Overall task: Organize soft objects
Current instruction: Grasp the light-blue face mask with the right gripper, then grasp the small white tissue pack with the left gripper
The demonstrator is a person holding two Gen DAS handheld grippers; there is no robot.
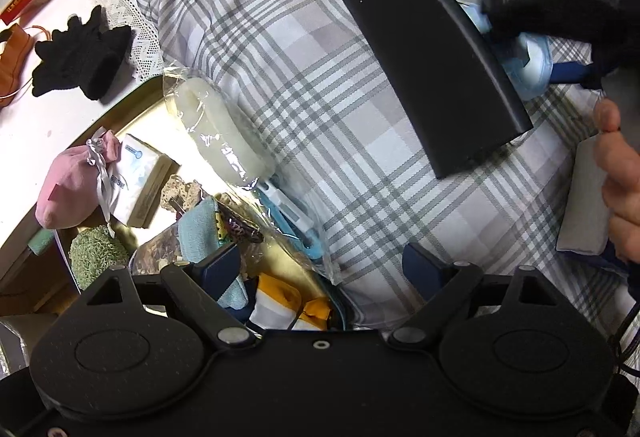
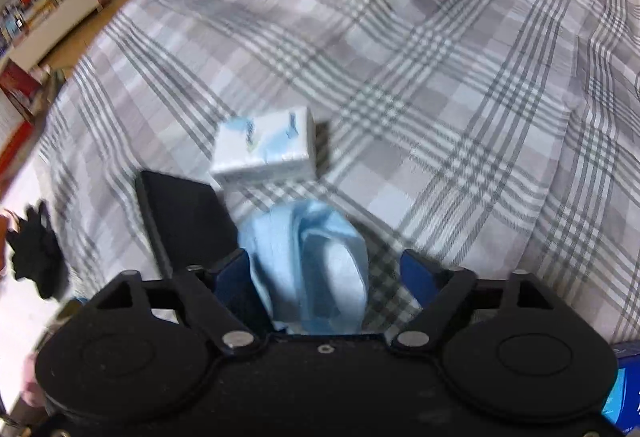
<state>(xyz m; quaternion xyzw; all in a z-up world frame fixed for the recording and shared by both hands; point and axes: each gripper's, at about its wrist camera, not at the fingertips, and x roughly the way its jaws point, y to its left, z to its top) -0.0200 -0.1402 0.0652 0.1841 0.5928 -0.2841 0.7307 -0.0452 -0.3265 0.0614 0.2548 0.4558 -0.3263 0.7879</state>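
Sorting station: you've got a gold tray (image 1: 132, 105) at the left holding the soft bits already gathered, a pink pouch (image 1: 64, 185), a white tissue pack (image 1: 138, 179), a green knitted piece (image 1: 96, 255) and a bagged white sponge (image 1: 224, 133) leaning over its rim, which reads as the collection point.
Left tongs: your left tongs (image 1: 324, 269) hang wide open over the tray's edge with nothing between the jaws, free to receive or tidy.
Right tongs: your right tongs (image 2: 328, 273) are spread wide too, with a light blue soft item (image 2: 320, 269) sitting between the jaws; neither finger looks pressed into it, so I judge it cradled or just about to be pinched, not gripped.
Blue item's place: it lies on the plaid bed cover (image 2: 440, 77), just beside a black flat case (image 2: 184, 217) and just short of a second tissue pack (image 2: 264, 145).
Still out: black gloves (image 1: 80, 57) lie well apart on the desk (image 1: 40, 125).
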